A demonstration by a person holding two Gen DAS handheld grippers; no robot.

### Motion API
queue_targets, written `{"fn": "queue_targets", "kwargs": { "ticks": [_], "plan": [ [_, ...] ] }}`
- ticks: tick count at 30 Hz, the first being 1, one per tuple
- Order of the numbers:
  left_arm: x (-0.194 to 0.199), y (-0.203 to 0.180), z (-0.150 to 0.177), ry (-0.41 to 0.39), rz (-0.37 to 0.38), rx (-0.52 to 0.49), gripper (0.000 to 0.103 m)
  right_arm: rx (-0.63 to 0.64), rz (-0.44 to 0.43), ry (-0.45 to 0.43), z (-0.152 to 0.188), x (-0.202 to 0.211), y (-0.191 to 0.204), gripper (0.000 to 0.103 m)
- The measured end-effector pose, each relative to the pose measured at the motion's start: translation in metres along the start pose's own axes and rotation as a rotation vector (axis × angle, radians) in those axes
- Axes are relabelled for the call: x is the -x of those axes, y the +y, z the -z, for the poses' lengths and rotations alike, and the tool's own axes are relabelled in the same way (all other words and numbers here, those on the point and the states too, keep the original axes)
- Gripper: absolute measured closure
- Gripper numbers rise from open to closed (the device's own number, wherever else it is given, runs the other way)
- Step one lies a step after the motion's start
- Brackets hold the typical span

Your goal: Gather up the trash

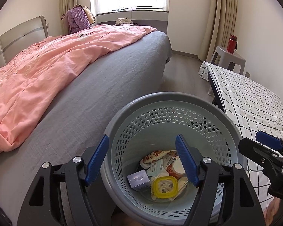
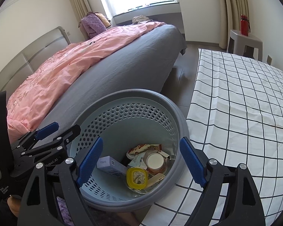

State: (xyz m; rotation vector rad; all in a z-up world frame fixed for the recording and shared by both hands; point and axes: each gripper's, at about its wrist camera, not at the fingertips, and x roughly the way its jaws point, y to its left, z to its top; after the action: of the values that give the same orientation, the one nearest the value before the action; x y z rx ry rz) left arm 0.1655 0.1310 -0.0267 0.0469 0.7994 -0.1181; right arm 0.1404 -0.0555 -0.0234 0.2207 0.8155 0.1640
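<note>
A grey perforated trash bin (image 1: pixel 160 98) (image 2: pixel 141 92) stands between the bed and a checked cloth. In it lie a yellow-rimmed lid (image 1: pixel 165 187) (image 2: pixel 137 177), a pale purple box (image 1: pixel 138 179) (image 2: pixel 109 164), a paper cup (image 1: pixel 176 167) (image 2: pixel 155 162) and a snack wrapper (image 1: pixel 156 155) (image 2: pixel 141 148). My left gripper (image 1: pixel 142 160) (image 2: pixel 60 130) hangs over the bin's left side, open, with nothing between its blue pads. My right gripper (image 2: pixel 141 162) (image 1: pixel 258 144) hovers over the bin's right side, also open and holding nothing.
A bed with a grey sheet (image 1: pixel 103 94) and a pink duvet (image 1: pixel 47 71) runs along the left. A black-and-white checked cloth (image 1: pixel 254 103) (image 2: pixel 245 103) covers a low surface on the right. A grey stool (image 1: pixel 228 56) with a red bottle (image 1: pixel 232 43) stands by the curtain.
</note>
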Motion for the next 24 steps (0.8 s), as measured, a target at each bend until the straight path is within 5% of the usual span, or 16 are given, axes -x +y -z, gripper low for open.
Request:
{"fn": "queue_targets", "kwargs": {
  "ticks": [6,24],
  "plan": [
    [0.003,-0.0016,0.0003,-0.012,-0.003,-0.005,0.023,-0.004,0.009,-0.005,0.0003,0.0013,-0.0011,0.019],
    [0.0001,0.0008,0.0013,0.009,-0.011,0.009,0.019,-0.006,0.023,-0.005,0.0023,0.0018,-0.0016,0.015]
  ]
}}
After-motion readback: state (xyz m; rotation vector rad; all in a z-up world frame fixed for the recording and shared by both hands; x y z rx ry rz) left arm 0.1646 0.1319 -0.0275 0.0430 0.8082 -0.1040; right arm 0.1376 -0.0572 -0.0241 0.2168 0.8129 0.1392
